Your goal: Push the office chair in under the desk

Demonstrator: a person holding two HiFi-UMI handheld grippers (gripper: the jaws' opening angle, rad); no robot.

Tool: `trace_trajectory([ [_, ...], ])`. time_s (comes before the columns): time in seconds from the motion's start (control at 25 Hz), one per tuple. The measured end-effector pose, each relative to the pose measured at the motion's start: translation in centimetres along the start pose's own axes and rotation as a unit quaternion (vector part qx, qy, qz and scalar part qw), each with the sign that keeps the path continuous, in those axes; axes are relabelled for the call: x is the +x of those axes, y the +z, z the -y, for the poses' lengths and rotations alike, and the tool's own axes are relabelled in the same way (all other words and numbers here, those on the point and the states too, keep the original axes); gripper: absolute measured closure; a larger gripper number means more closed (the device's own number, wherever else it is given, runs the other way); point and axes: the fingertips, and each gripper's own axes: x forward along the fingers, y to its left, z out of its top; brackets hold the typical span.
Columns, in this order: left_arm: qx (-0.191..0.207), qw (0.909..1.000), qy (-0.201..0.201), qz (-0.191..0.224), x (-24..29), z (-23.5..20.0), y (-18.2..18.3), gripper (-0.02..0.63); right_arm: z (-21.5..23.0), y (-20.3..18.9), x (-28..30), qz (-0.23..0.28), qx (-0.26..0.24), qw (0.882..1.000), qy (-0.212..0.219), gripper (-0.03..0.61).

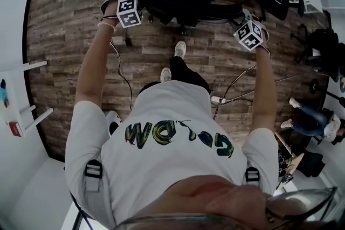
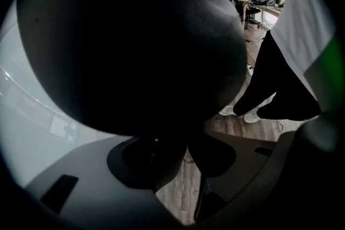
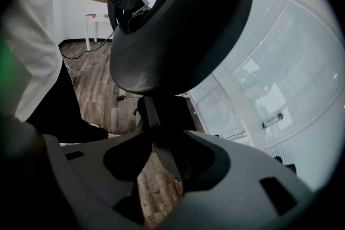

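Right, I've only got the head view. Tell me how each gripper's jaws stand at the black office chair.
Observer: The right gripper has its jaws apart. The slim post under the black padded armrest stands between them, unclamped.
Operator: Now the left one.
Observer: The left gripper is open too. The other dark rounded armrest pad fills its view just above the jaws.
Operator: Say what's beneath.
Observer: Wood plank floor shows through the gap.
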Motion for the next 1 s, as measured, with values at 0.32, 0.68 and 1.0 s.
trace_trajectory([
  [0.32, -0.008, 0.9999, 0.008, -0.011, 3.2, -5.0, 0.7, 0.417, 5.7, -0.8, 3.0, 0.007, -0.014, 1.000, 0.016, 0.399],
  [0.68, -0.021, 0.9993, 0.011, -0.028, 6.5, -10.8, 0.7, 0.417, 12.4, -0.8, 6.6, 0.020, -0.033, 0.999, 0.029, 0.403],
  [1.0, -0.027, 0.9993, 0.009, -0.025, 9.5, -16.6, -0.5, 0.416, 17.8, 0.4, 10.2, 0.016, -0.038, 0.999, 0.033, 0.407],
])
